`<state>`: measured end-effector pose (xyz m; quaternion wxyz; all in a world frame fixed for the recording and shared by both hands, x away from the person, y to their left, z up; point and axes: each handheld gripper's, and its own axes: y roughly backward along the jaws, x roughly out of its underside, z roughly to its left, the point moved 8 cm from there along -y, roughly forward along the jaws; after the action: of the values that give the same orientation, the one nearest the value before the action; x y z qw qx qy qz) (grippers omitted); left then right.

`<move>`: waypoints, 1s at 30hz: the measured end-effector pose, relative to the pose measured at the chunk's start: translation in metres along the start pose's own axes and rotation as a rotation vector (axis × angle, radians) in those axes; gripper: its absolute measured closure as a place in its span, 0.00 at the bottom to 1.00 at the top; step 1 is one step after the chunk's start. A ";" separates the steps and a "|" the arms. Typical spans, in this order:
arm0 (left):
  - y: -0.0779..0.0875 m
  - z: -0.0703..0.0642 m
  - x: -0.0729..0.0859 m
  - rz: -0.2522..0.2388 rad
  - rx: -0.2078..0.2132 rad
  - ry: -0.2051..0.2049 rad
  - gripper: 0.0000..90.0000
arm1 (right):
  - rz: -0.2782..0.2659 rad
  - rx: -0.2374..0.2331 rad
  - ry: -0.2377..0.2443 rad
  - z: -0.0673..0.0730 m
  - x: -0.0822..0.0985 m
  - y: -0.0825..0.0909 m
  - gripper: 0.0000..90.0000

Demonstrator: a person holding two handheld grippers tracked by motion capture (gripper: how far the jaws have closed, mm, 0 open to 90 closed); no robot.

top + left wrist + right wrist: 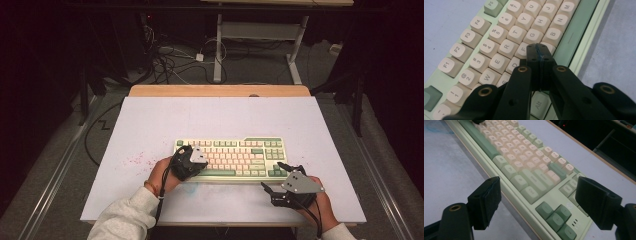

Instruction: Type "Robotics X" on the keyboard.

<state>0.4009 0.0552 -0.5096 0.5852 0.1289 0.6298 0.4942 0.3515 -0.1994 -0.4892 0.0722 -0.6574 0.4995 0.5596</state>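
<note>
At a white table (150, 130), we hold our left gripper (539, 48) clenched, jaws pressed together with nothing between them, tips over the F and V keys of a cream-and-green keyboard (231, 157) lying near the table's front edge. Our right gripper (536, 200) stands released, jaws wide apart just beside the keyboard's arrow-key corner.

Green-and-cream keyboard (235, 157), flat, near table's front edge

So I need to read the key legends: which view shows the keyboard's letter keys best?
The left gripper view: the keyboard is close, its letters sharp. The high view shows the whole keyboard, legends too small. The right gripper view shows its arrow-key end, legends blurred.
</note>
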 end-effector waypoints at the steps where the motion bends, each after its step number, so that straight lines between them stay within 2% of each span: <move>1: 0.001 0.000 -0.001 -0.002 0.000 0.001 0.97 | 0.000 0.000 -0.001 0.000 0.000 0.000 0.24; 13: 0.008 0.003 -0.001 -0.021 -0.003 0.006 0.97 | -0.004 0.003 0.001 0.000 -0.001 0.001 0.24; 21: 0.015 0.015 0.002 -0.038 -0.025 0.040 0.97 | -0.004 0.004 0.002 0.000 -0.001 0.001 0.24; 30: 0.014 0.021 0.006 -0.030 -0.031 0.060 0.97 | -0.002 0.003 0.004 0.000 -0.001 0.000 0.24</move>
<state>0.4119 0.0765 -0.4987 0.5753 0.0953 0.6412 0.4988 0.3512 -0.1991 -0.4885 0.0728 -0.6591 0.4997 0.5573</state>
